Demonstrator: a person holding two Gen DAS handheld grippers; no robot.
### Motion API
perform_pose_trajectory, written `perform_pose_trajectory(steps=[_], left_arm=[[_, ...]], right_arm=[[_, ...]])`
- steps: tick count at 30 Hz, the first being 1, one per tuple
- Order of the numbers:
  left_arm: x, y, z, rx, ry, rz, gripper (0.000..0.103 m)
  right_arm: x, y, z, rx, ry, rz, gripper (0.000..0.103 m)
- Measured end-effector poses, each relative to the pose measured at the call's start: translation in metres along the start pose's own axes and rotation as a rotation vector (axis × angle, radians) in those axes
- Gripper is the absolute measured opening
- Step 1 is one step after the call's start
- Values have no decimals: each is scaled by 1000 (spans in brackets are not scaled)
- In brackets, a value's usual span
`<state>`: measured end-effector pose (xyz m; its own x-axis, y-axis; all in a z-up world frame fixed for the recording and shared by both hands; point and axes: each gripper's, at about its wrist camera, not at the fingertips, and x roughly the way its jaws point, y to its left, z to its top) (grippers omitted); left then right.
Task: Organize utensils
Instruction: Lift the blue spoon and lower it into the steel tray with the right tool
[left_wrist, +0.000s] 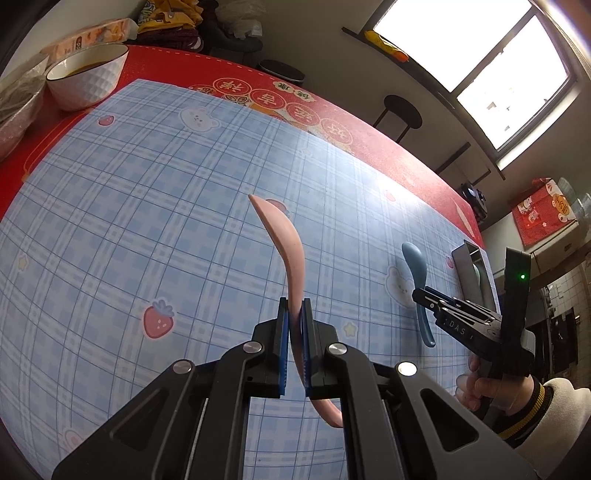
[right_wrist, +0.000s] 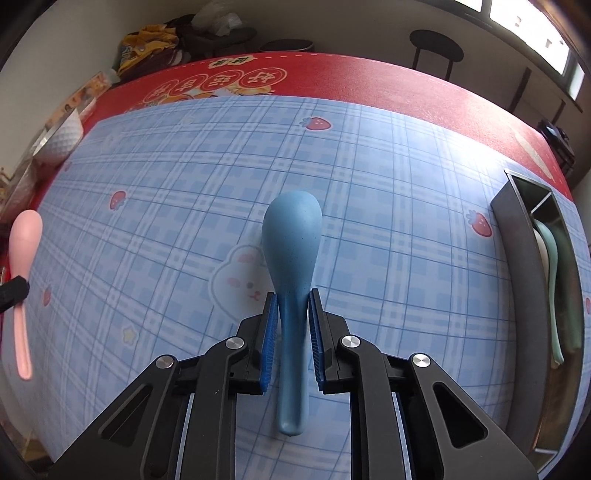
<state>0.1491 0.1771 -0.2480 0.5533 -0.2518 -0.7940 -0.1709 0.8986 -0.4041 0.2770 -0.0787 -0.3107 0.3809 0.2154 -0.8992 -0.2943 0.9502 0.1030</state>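
Both grippers clamp spoons, left gripper (left_wrist: 294, 314) pink spoon (left_wrist: 291, 251), right gripper (right_wrist: 291, 310) blue spoon (right_wrist: 291, 258), near metal tray (right_wrist: 517, 258).

Left gripper (left_wrist: 294, 314) and right gripper (right_wrist: 292, 306) fingers both clamped, held aloft.

A: Spoons, count?
B: Three at least. One pink spoon (left_wrist: 286, 251), one blue spoon (right_wrist: 291, 254), one green spoon (right_wrist: 554, 266) in the tray; a white item beside it is too hidden to tell.

A: Trays?
B: One metal tray (right_wrist: 517, 236).

A: Grippers?
B: Two: left gripper (left_wrist: 294, 325), right gripper (right_wrist: 291, 317).

A: Bowls?
B: One white bowl (left_wrist: 88, 79).

A: Stools?
B: One black stool (left_wrist: 402, 110).

A: Mats?
B: One blue plaid mat (right_wrist: 388, 177).
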Motion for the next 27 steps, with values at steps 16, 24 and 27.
perform_pose_trajectory(steps=[16, 24, 27], left_arm=[[-11, -20, -10, 48, -3, -2, 6], [-13, -61, -14, 124, -5, -6, 6], [-14, -81, -15, 156, -15, -10, 6]], right_arm=[[-56, -12, -26, 122, -110, 64, 17], [-93, -50, -46, 188, -177, 78, 17], [-105, -71, -55, 212, -196, 74, 17]])
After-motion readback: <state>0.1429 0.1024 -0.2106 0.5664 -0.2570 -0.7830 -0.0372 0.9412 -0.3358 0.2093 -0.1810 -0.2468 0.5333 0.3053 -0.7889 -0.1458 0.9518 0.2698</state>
